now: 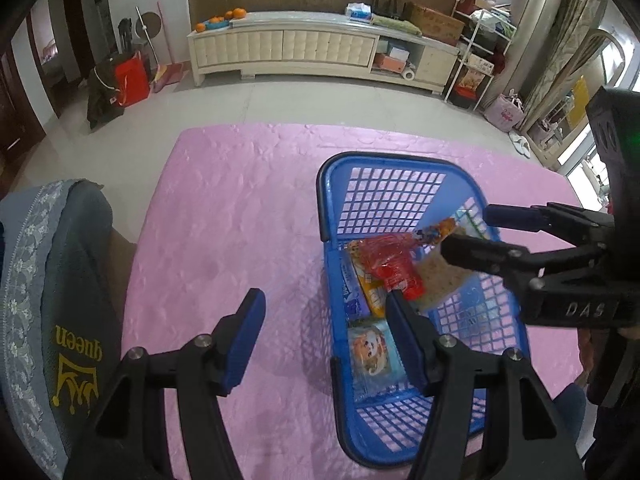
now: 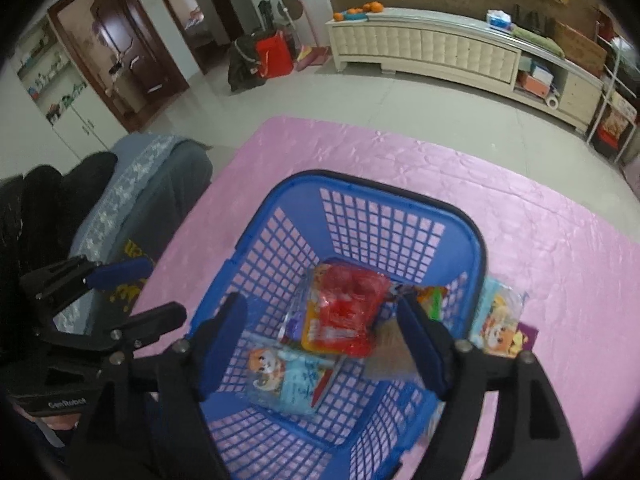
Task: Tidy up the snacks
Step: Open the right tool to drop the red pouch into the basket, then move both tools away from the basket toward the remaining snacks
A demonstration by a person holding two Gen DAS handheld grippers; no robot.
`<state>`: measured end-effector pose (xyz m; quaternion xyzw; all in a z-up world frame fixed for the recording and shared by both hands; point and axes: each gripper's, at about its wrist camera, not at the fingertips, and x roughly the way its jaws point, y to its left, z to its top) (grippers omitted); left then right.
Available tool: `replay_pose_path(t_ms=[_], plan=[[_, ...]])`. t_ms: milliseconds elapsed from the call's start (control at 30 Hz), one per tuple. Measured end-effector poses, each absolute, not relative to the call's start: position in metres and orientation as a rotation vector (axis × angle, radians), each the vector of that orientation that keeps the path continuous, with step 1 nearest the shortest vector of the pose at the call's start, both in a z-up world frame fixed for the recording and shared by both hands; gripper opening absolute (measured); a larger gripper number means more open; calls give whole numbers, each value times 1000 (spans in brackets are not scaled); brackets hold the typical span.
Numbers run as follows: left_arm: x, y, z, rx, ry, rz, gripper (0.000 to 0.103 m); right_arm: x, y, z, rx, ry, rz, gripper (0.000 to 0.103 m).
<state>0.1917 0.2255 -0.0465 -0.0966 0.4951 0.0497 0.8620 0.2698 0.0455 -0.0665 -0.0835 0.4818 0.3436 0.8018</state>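
A blue plastic basket [image 1: 384,168] [image 2: 400,196] stands on the pink table cover. It holds several snack packs: a red pack [image 1: 394,264] [image 2: 348,304] on top, a light blue cartoon pack [image 1: 372,354] [image 2: 280,376], and a beige pack [image 1: 438,276]. My left gripper [image 1: 324,320] is open and empty, straddling the basket's left wall. My right gripper [image 2: 324,320] is open and empty above the basket; it also shows in the left wrist view [image 1: 464,230]. More cartoon packs [image 2: 498,320] lie on the table right of the basket.
A chair back with a grey "queen" cover [image 1: 60,300] [image 2: 152,184] stands at the table's left edge. The pink cover [image 1: 240,220] stretches left of and beyond the basket. A long cream cabinet [image 1: 312,48] stands against the far wall.
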Motion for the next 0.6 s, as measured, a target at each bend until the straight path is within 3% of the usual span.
replay_pose_path(t_ms=[300,367,600], plan=[[162,196,-20,-186,1004,85,60,236,-5,-30,-212,976,669,82],[161,186,-18,-183,1004,81,64,230,-19,-26,-228,972,654,83],[163,162,-25,-196,1029,71,65,230,-53,-29,-226,983,604,83]])
